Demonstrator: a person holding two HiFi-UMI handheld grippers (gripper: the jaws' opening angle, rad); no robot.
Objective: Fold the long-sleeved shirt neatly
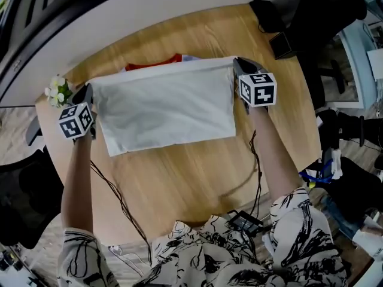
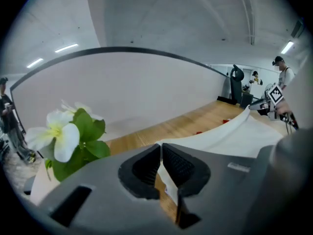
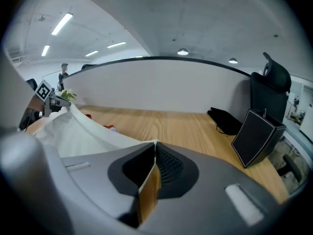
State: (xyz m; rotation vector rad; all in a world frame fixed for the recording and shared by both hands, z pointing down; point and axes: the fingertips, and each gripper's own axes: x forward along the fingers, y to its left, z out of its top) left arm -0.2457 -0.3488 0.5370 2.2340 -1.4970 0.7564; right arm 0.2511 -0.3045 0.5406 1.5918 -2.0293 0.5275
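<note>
White long-sleeved shirt [image 1: 167,109], folded to a rectangle, on the far half of the round wooden table [image 1: 197,172]. Far left corner pinched between the pressed-together jaws of the left gripper [image 2: 160,163], just beside a white flower [image 1: 57,91] at the table's left edge. Far right corner pinched the same way by the right gripper [image 3: 154,165]. Far edge of the cloth raised between both. Behind it, red cloth [image 1: 152,65] on the wood. Black bag [image 1: 266,15] at the far right edge.
</note>
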